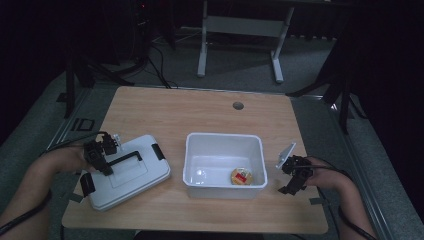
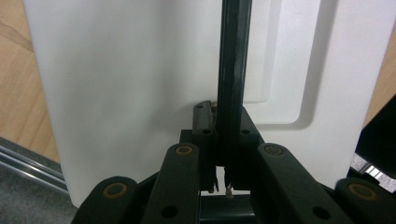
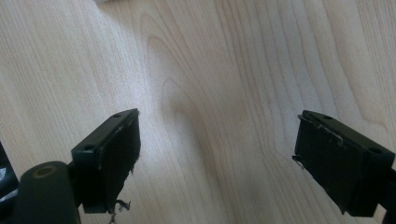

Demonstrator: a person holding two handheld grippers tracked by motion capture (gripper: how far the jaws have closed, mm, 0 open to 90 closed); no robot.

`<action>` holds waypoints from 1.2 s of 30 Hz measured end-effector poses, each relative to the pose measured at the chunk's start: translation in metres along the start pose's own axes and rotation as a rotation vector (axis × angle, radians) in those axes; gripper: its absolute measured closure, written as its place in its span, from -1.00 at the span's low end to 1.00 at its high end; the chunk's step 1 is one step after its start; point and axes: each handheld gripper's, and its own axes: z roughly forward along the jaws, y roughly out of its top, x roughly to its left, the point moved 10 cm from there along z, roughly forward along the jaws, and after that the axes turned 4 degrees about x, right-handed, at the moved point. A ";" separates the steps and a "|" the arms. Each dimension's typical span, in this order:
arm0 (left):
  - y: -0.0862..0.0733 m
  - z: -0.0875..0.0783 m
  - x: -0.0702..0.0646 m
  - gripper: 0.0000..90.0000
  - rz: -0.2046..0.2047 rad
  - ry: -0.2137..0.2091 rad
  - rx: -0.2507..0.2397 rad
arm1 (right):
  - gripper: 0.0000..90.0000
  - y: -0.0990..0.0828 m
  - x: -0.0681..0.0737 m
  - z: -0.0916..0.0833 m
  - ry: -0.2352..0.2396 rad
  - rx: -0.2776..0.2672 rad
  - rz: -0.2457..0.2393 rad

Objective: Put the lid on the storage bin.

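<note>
- The left gripper (image 1: 106,159) is clenching the black handle (image 1: 126,157) of the white lid (image 1: 127,172); in the left gripper view the 2 jaws are pinching the handle bar (image 2: 232,84) from both sides, with the lid's white face (image 2: 130,93) right behind it.
- The lid is lying on the table (image 1: 200,112) to the left of the white bin (image 1: 223,158), just beside it and not touching, and is sitting skewed to the bin's walls.
- The handle's long axis is running roughly toward the bin, so the jaws are gripping across it at the end farther from the bin.
- The bin is standing open, with 1 small round yellow and red item (image 1: 241,176) inside near its front right corner.
- The right gripper (image 1: 294,176) is hovering just right of the bin, its 2 jaws released and standing wide apart over bare wood (image 3: 210,93), holding nothing.
- Judging by this, the left hand is much the nearer to the lid, and the coming move is likely carrying it rightward over the bin, squaring its long side with the bin's.
</note>
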 end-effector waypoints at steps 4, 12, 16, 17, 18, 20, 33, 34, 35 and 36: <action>-0.001 -0.010 -0.004 0.86 0.014 0.004 0.004 | -0.69 -0.001 0.000 -0.001 0.000 0.000 0.001; 0.005 -0.041 -0.012 0.86 0.046 0.035 -0.016 | -0.69 -0.002 0.000 -0.004 -0.001 -0.001 0.006; 0.007 -0.059 -0.015 0.86 0.062 0.055 -0.016 | -0.69 -0.001 0.000 -0.006 -0.004 -0.006 0.002; 0.007 -0.063 -0.016 0.85 0.065 0.065 -0.015 | -0.69 -0.001 0.001 -0.007 -0.004 -0.006 0.003; 0.008 -0.067 -0.017 0.86 0.067 0.065 -0.018 | -0.69 -0.001 0.001 -0.008 -0.006 -0.007 0.004; 0.011 -0.076 -0.019 0.86 0.078 0.074 -0.028 | -0.69 0.000 0.000 -0.009 -0.008 -0.012 0.003; 0.043 -0.117 -0.036 0.86 0.150 0.105 -0.078 | -0.69 -0.004 0.002 -0.006 0.001 -0.006 0.011; 0.047 -0.119 -0.039 0.86 0.160 0.095 -0.081 | -0.69 -0.004 0.002 -0.005 0.001 -0.006 0.009; 0.047 -0.119 -0.039 0.86 0.160 0.095 -0.081 | -0.69 -0.004 0.002 -0.005 0.001 -0.006 0.009; 0.054 -0.121 -0.042 0.86 0.174 0.101 -0.088 | -0.69 -0.004 0.002 -0.005 0.002 -0.007 0.006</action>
